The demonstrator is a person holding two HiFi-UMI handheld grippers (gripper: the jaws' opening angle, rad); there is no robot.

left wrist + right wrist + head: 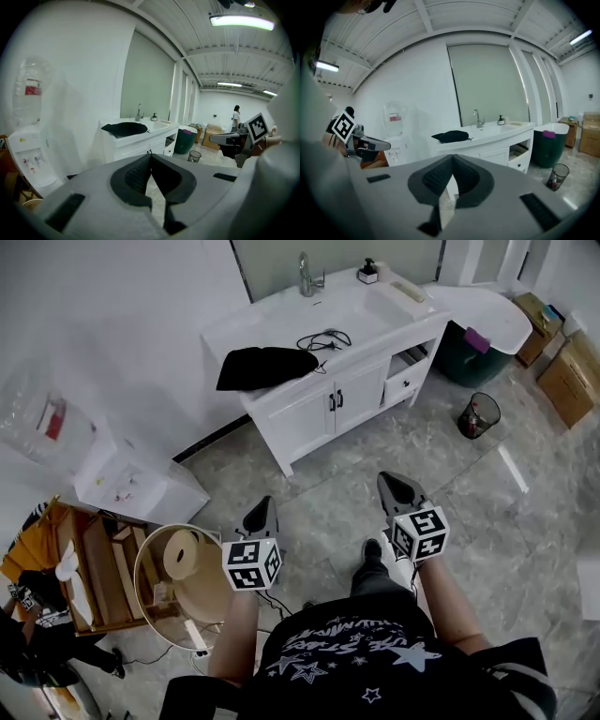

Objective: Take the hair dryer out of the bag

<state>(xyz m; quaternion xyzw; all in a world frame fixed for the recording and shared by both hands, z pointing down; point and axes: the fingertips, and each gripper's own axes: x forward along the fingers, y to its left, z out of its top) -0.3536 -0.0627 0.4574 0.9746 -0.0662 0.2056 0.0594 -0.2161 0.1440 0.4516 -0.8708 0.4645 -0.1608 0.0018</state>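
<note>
While both grippers hang well short of the goal, the step in hand is judged to be the approach.

Head view: the left gripper point(263, 509) and right gripper point(397, 486) sit at lower centre over the tiled floor point(487, 512), each with jaws pressed together and nothing between them. The black bag point(267, 367) lies on the left end of the white vanity point(309, 409) in the upper centre of the frame, with a loose black cord point(323, 337) just to its right. The hair dryer is not visible and is presumably inside the bag. Whether the cord belongs to it cannot be told.

Left gripper view: the closed, empty jaws fill the lower centre. The bag point(124, 128) appears above and slightly left of them, small and far off, and the right gripper point(225, 138) shows at the right edge.

Right gripper view: the jaws are likewise closed on nothing. The bag point(452, 136) sits directly above them on the counter, and the left gripper point(370, 143) shows at the left edge.

To do this step well, both grippers should be brought level with the countertop and their jaws parted before they arrive. One gripper should then take the bag's fabric near its mouth and hold it, while the other enters for the dryer. The cord may snag if it is dragged.
</note>
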